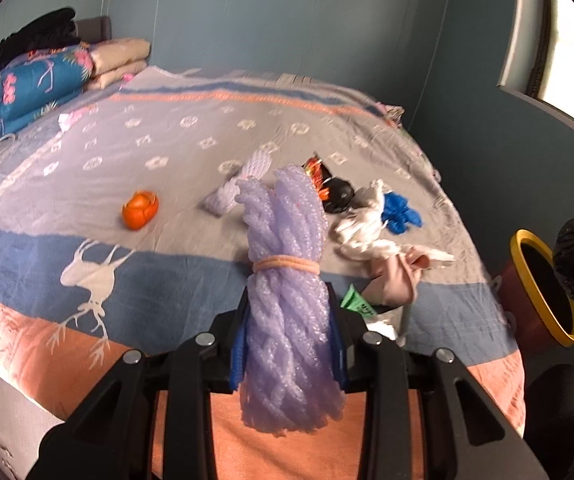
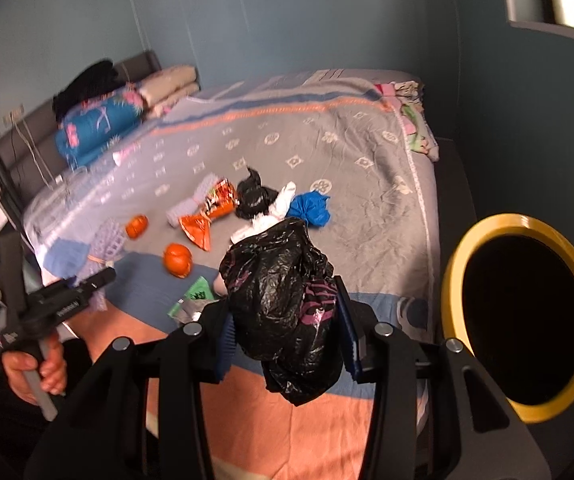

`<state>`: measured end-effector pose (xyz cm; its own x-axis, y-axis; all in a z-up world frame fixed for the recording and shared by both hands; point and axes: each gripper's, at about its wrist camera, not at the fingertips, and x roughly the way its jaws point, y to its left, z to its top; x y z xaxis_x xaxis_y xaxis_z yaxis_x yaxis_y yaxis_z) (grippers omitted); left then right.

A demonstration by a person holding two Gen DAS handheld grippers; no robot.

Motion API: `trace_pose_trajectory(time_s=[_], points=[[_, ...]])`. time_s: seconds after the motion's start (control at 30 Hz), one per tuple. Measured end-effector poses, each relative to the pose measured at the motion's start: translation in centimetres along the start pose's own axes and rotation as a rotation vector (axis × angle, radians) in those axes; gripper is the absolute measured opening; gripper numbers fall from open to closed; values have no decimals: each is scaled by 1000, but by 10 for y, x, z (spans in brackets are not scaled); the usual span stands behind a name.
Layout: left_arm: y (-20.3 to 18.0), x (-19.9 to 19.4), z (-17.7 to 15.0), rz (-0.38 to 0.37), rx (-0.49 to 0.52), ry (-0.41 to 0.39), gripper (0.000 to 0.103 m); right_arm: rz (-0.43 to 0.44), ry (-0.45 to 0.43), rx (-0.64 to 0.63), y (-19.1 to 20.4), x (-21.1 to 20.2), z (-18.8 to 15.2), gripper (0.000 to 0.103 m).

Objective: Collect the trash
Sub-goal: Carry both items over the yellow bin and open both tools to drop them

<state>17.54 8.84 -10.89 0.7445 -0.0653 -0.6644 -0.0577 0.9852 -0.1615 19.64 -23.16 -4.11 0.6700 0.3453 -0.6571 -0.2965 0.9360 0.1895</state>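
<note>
My left gripper is shut on a purple foam-net bundle tied with a rubber band and held above the bed. My right gripper is shut on a crumpled black plastic bag, just left of the yellow-rimmed bin. On the bedspread lie orange peels, an orange snack wrapper, a white foam net, a small black bag, a blue bag, white tissue and a green packet.
Folded quilts and dark clothes are stacked at the headboard. The bin stands on the floor beside the bed's right edge, by the blue wall. A person's hand grips the left tool's handle.
</note>
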Motion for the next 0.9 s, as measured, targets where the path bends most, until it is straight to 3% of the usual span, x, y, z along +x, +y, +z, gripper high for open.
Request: trace_pose_trajectory(time_s=[0.17,0.4,0.77,0.9], points=[[-17,-10,8,-36,39,-29,31,-22,-69,39,-15,-28,1,41],[-70,-6,28,-106,134,-45,31,-70,-164,125,-56,-57,1,41],[-198,31,54,-322,271,1,31,-169,-240,302,-159,-90,-7,41],[-244,45,58,-367,325,21,31,-201,-257,336,-185,-100,-10,41]])
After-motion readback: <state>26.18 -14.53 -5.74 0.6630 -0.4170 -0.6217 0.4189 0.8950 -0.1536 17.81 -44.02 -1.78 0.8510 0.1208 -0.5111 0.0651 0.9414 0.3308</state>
